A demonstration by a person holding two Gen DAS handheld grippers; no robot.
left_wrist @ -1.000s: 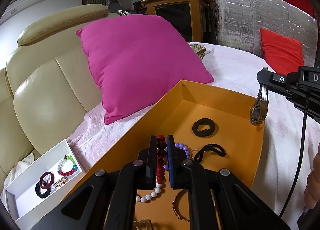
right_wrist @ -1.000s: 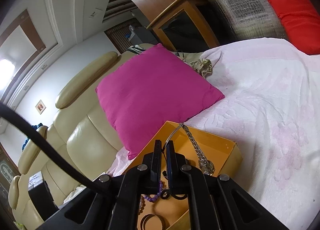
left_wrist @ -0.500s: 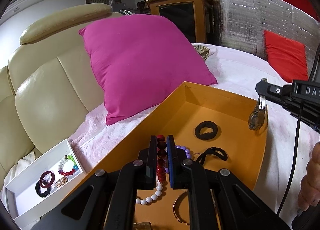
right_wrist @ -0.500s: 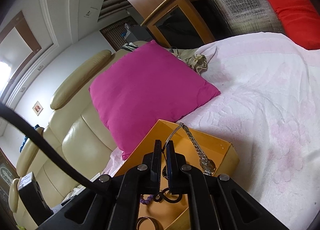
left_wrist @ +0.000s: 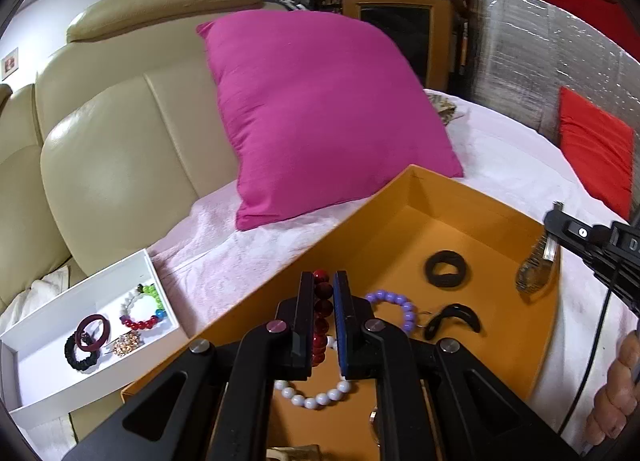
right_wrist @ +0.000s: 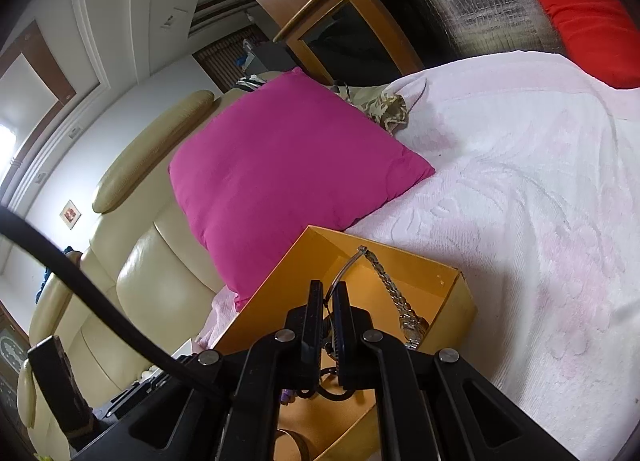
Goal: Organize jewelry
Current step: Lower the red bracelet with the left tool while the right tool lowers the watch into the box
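My left gripper (left_wrist: 323,281) is shut on a red-and-white bead bracelet (left_wrist: 320,325), held just above the orange box (left_wrist: 360,217). Its white beads hang in a loop below the jaws. Inside the box lie a black hair tie (left_wrist: 447,274), a purple bead bracelet (left_wrist: 394,303) and a black curved band (left_wrist: 452,319). To the left is a white tray (left_wrist: 40,393) holding a multicolour bead bracelet (left_wrist: 144,307), a maroon ring and a black scrunchie. My right gripper (right_wrist: 327,289) is shut on the strap of a silver watch (right_wrist: 400,301), which dangles over the orange box (right_wrist: 452,293).
A magenta pillow (left_wrist: 320,113) leans on the cream sofa back (left_wrist: 112,149) just behind the box. A pale pink towel (right_wrist: 520,201) covers the seat, with a red cushion (left_wrist: 592,149) at the far right. A person's hand (left_wrist: 616,393) shows at the right edge.
My left gripper has shifted left toward the white tray and rolled a little, the beads still in it. The right gripper has barely moved with the watch.
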